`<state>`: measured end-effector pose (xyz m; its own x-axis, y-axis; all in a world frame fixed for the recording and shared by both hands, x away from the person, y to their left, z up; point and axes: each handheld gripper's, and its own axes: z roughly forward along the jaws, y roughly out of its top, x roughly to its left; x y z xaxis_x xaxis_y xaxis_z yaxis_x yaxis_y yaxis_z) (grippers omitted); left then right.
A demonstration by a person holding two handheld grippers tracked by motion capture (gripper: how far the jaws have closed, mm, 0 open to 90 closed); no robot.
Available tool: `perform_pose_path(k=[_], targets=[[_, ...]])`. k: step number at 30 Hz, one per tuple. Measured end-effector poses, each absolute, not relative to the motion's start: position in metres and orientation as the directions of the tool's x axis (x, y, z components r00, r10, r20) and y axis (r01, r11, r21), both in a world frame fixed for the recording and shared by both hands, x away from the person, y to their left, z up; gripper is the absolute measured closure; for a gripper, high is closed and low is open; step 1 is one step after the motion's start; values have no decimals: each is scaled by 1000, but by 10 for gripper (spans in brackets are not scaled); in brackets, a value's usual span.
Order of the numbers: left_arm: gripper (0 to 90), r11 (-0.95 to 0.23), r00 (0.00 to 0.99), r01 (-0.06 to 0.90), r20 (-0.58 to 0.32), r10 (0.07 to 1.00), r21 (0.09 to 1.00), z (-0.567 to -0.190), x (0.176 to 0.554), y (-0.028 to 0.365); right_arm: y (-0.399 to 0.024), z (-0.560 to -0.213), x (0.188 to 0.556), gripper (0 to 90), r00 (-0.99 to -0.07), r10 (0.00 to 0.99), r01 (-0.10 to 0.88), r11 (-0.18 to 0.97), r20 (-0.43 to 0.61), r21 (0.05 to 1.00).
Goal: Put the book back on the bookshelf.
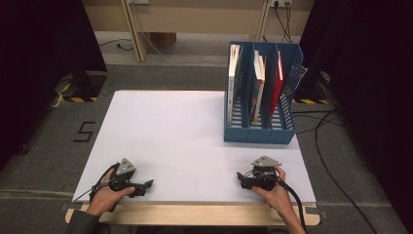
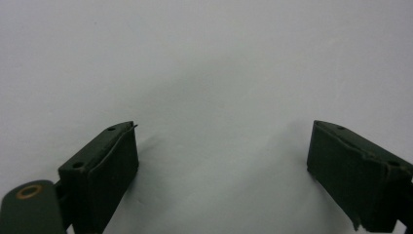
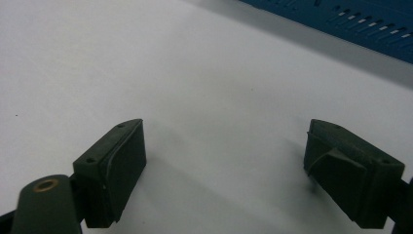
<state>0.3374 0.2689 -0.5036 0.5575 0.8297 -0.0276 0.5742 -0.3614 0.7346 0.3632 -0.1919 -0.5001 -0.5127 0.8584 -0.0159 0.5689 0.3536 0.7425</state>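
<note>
Left gripper jaws wide, nothing between them – bare white table below. Right gripper likewise wide, empty – blue file rack beyond.

A white-topped bench with a pale wooden front edge stood on grey carpet. Black curtains hung at nine and three o'clock. At twelve o'clock a wooden frame leg rose before a beige wall, with cables trailing at three o'clock. A black "5" marked the floor.
</note>
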Motion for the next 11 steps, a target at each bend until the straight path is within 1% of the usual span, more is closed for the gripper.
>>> perform_pose_path(k=[11], targets=[[106, -361, 560, 574, -32, 828, 735, -504, 338, 269, -193, -504, 359, 163, -502, 865, 550, 333, -15, 766]])
